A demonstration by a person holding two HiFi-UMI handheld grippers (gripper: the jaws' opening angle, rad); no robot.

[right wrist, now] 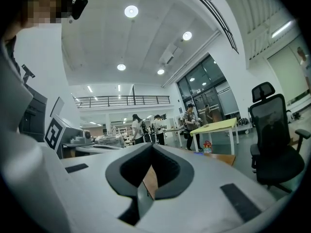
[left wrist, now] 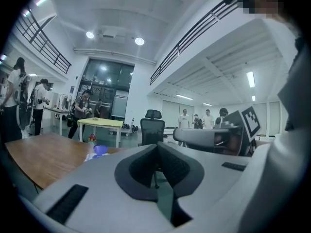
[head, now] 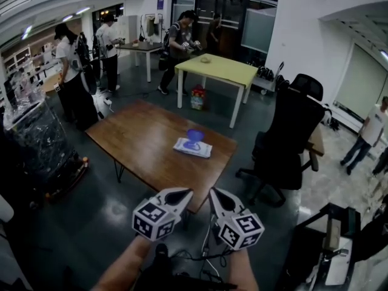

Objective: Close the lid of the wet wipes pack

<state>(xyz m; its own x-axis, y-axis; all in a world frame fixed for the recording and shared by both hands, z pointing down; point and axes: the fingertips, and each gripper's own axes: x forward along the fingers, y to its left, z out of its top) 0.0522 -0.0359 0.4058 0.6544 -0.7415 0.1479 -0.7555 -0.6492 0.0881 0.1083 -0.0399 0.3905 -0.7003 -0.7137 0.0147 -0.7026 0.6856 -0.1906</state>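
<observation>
Wet wipes pack (head: 193, 148) is lying open; I am hovering well short of it.
Left gripper (head: 184, 193) and right gripper (head: 213, 193) are riding empty, jaws pressed together; the raised lid (head: 194, 136) is needing a downward push next.

- Pack (left wrist: 90, 156): past the left fingers (left wrist: 130, 171), mostly hidden by them; just its blue lid (left wrist: 100, 150) shows.
- Past the right fingers (right wrist: 171, 173), a blue speck (right wrist: 198, 152), too small to tell.
- Forearms (head: 124, 265) cut off at bottom edge.
</observation>
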